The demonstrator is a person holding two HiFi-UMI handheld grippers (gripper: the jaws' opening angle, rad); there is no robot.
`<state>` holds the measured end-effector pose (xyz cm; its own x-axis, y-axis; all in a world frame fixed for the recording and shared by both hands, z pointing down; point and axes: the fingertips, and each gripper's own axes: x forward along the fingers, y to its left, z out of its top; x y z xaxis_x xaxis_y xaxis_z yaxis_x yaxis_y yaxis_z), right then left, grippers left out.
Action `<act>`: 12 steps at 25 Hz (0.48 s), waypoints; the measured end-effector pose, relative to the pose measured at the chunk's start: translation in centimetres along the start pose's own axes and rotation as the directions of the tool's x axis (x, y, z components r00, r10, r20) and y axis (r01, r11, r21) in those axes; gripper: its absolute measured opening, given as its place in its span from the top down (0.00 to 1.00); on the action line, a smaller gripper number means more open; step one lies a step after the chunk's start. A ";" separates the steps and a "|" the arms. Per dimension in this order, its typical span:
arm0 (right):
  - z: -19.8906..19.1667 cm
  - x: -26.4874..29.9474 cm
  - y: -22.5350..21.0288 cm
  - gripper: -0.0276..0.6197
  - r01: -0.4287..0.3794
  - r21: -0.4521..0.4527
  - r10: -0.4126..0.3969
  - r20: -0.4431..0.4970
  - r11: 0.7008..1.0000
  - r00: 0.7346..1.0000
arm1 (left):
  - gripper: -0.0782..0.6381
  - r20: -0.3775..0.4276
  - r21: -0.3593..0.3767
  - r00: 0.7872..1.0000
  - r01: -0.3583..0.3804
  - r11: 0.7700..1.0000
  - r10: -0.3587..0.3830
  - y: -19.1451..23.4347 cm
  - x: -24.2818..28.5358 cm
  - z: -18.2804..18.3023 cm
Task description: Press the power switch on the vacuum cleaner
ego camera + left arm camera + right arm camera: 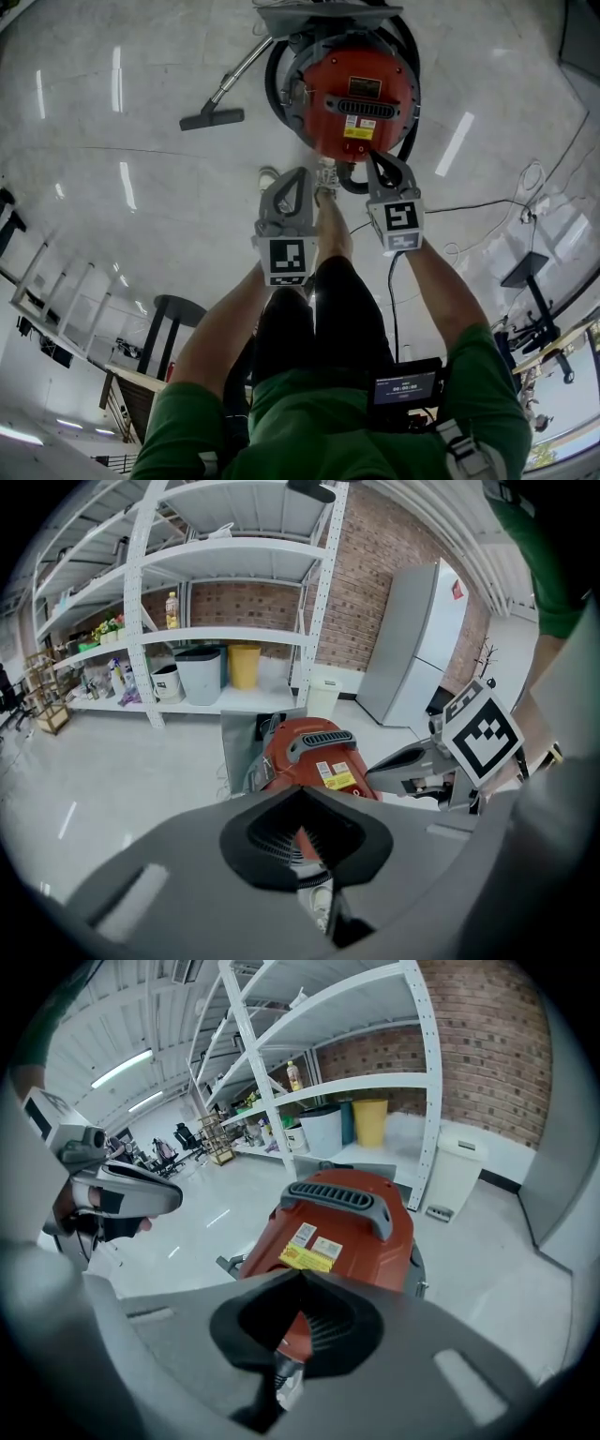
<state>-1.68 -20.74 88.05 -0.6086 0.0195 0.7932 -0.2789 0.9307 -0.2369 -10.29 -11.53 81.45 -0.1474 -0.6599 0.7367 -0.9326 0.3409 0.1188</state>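
A red vacuum cleaner (356, 98) with a grey handle (367, 106) and a yellow label stands on the floor ahead of me. It also fills the middle of the left gripper view (314, 757) and the right gripper view (347, 1227). I cannot make out its power switch. My left gripper (302, 173) is shut and empty, just short of the cleaner's near left edge. My right gripper (375, 157) is shut and empty too, with its tip at the cleaner's near rim below the label. The jaw tips of both meet in their own views (302, 787) (302, 1274).
A black hose (277, 84) coils round the cleaner, and a wand ends in a floor nozzle (212, 119) to the left. A cable (469, 204) trails over the floor at right. White shelving (234, 630) with bins, a brick wall and a grey fridge (412, 649) stand behind.
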 end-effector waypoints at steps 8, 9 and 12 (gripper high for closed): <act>-1.4 1.3 -0.1 0.96 -0.005 -0.005 0.004 -0.037 1.000 0.999 | 0.88 -0.008 -0.014 1.000 -0.007 1.000 0.007 0.4 0.7 -0.6; -1.5 1.3 -0.1 0.96 -0.003 -0.005 0.003 -0.040 1.000 0.999 | 0.88 -0.008 -0.015 1.000 -0.008 1.000 0.008 0.5 0.8 -0.6; -1.6 1.3 0.0 0.96 -0.008 0.000 0.008 -0.035 1.000 0.999 | 0.88 -0.011 -0.017 1.000 -0.013 1.000 0.013 0.7 1.0 -0.6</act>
<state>-1.33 -20.16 90.00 -0.5845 0.0394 0.8104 -0.2744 0.9304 -0.2431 -10.92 -11.51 82.67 -0.1554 -0.6482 0.7455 -0.9249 0.3606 0.1206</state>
